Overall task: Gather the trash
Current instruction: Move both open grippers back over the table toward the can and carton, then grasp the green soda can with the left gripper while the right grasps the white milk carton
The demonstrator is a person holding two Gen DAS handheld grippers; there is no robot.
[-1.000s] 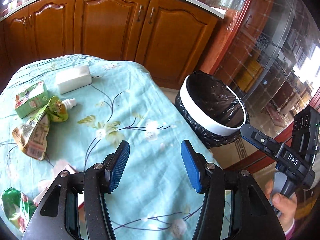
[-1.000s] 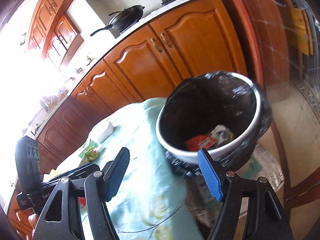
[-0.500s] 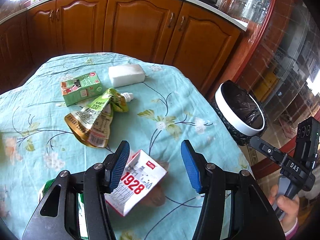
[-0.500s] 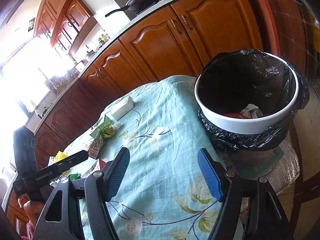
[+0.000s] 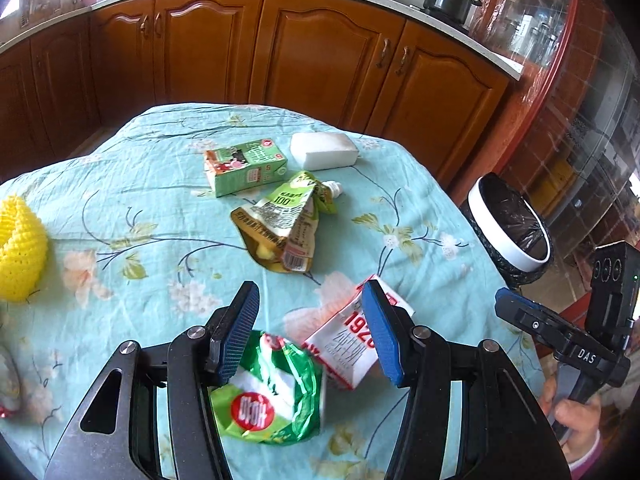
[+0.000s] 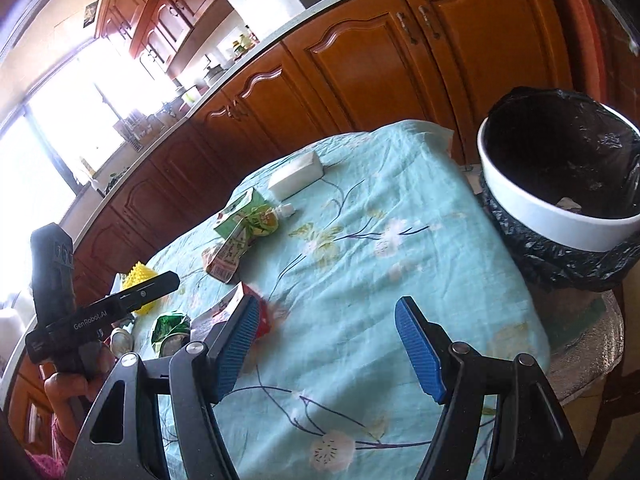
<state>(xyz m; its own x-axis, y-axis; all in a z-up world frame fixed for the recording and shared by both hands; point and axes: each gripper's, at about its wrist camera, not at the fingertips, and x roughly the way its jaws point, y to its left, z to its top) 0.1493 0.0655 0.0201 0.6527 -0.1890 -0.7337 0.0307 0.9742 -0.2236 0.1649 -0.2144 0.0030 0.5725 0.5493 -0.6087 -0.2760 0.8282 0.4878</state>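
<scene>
My left gripper is open above a green snack wrapper and a white carton marked 1928 on the floral tablecloth. Farther off lie a crumpled green pouch, a green juice box and a white block. My right gripper is open and empty over the cloth's near right part, with the 1928 carton beside its left finger. The white bin with a black liner stands off the table's right edge and holds some trash.
A yellow mesh object sits at the table's left edge. Wooden cabinets run behind the table. The bin also shows in the left wrist view, beside a glass-fronted cabinet.
My left gripper has pulled back from the bin side over the table, so the 1928 carton and green wrapper now lie under it. My right gripper has drawn back from the bin.
</scene>
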